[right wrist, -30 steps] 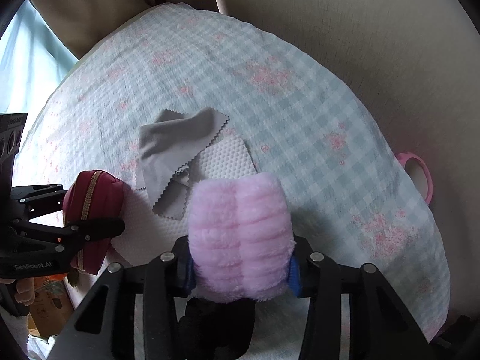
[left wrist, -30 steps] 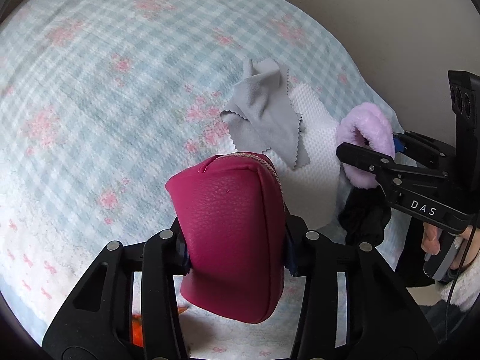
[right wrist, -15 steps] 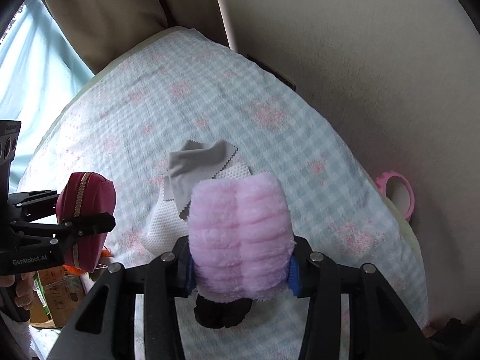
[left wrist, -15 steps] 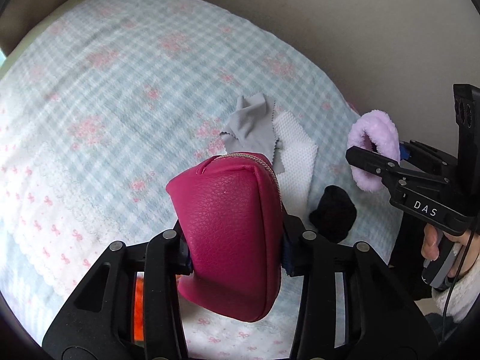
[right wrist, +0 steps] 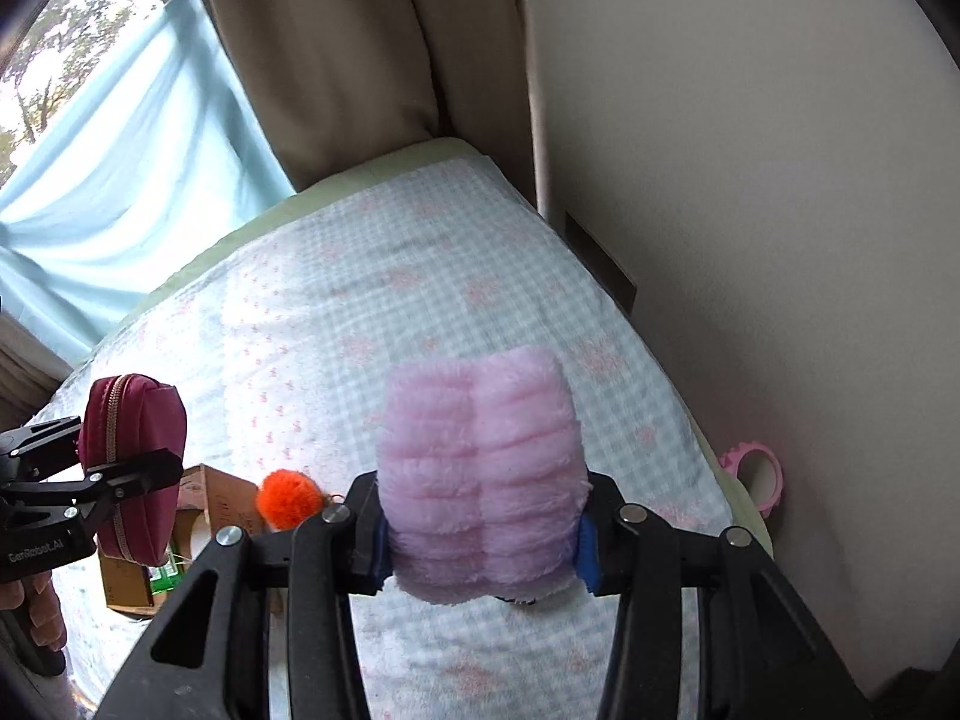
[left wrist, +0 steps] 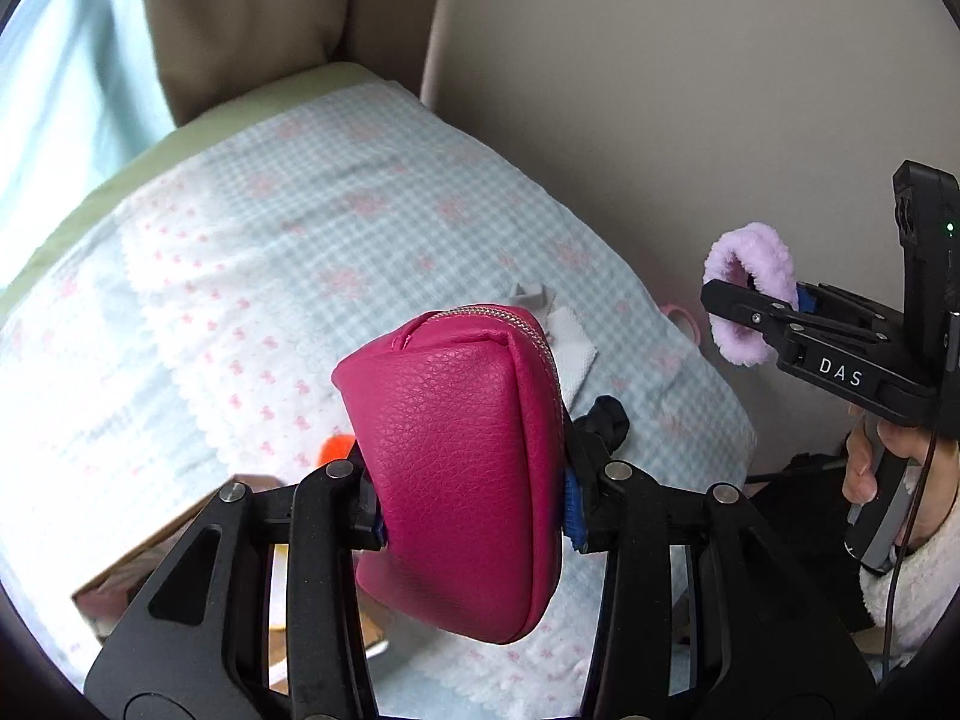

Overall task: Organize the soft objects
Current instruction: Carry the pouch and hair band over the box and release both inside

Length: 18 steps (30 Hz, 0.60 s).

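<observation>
Both grippers are held up above the bed [right wrist: 420,276], side by side and well apart. The left gripper [left wrist: 471,498] is clamped on a magenta zip pouch [left wrist: 462,456], which stands on end between its fingers with the zipper running up the right edge. The right gripper [right wrist: 480,540] squeezes a fluffy pink band [right wrist: 480,474] at its middle. Below them on the checked cover lie a black cloth [left wrist: 606,414], a white cloth [left wrist: 573,348] and an orange pompom [right wrist: 288,498], beside an open cardboard box [right wrist: 210,498].
</observation>
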Available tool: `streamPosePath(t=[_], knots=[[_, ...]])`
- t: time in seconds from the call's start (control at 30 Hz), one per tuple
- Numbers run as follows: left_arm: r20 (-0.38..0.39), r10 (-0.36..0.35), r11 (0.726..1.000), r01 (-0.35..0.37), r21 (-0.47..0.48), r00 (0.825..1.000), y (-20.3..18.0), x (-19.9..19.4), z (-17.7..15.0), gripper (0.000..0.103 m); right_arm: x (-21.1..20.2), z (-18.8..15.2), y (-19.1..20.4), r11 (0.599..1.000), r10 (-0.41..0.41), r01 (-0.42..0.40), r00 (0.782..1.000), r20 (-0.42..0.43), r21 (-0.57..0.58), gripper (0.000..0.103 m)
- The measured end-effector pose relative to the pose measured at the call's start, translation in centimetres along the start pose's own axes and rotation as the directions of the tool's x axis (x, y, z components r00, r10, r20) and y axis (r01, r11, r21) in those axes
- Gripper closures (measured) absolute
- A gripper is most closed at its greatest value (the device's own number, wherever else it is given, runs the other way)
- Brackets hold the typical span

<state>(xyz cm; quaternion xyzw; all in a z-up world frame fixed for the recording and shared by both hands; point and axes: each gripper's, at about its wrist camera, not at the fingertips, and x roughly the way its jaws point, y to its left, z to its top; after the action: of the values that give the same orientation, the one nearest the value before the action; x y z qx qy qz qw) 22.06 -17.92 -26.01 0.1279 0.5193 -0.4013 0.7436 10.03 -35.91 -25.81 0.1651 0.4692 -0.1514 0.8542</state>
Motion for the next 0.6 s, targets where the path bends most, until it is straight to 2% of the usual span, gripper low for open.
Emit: streamPosePath(t=[0.2, 0.43, 0.6], knots=[[0.058, 0.099, 0.988, -0.092, -0.121, 0.993, 4.1, -7.2, -3.6, 0.066, -3.2, 0.5, 7.1, 0.988, 0.084, -0.083, 0.997, -0.002, -0.128, 0.061], [0.072, 0.208, 0.948, -0.182, -0.262, 0.976, 10.8, -13.0, -8.7, 0.066, -4.4, -1.1, 16.8, 0.954, 0.184, -0.186, 0.982, -0.032, -0.236, 0.061], [0.057, 0.212, 0.936, -0.186, -0.300, 0.976, 15.7, -15.4, -12.7, 0.066, -4.2, -2.9, 23.5, 0.940, 0.208, -0.221, 0.975, -0.079, -0.259, 0.061]])
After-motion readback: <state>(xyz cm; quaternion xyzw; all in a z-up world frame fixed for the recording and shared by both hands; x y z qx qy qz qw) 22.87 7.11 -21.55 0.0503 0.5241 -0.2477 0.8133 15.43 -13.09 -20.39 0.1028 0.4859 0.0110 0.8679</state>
